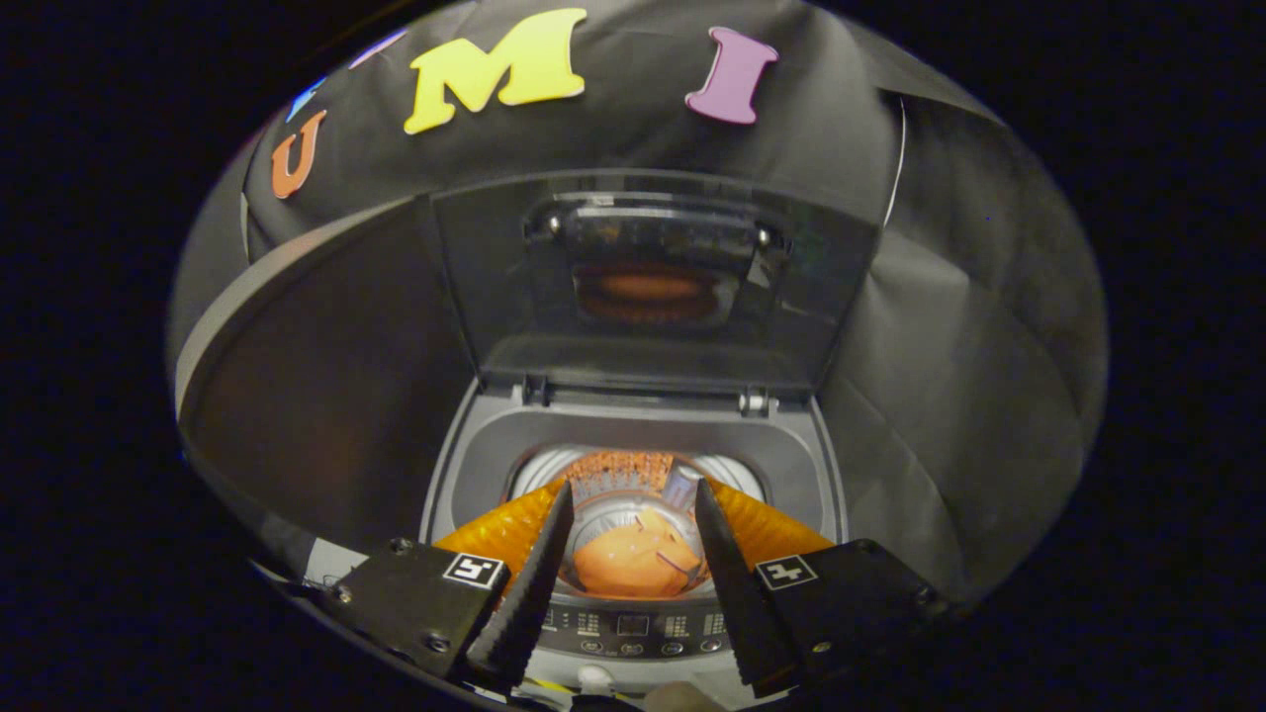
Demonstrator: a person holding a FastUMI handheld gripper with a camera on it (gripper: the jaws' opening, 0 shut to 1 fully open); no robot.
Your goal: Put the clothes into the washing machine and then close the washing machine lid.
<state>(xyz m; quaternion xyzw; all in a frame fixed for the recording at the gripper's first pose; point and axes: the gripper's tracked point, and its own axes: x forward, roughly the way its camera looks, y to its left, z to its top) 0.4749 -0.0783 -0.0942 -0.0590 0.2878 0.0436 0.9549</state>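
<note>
Top-loading washing machine (791, 465) dead ahead, grey deck all round the opening. Its lid (653, 287) stands upright at the back on its hinges, dark and see-through, with an orange glow reflected in the panel. Down in the drum (633, 504), metal walls shining, and there are the clothes (633, 562): an orange bundle sitting at the bottom, seen right between the fingers. The control panel (633, 625) runs along the near edge, just under the tips. And the gripper (633, 494) hangs over the opening, fingers spread wide apart, nothing pinched between them, touching nothing I can see.
</note>
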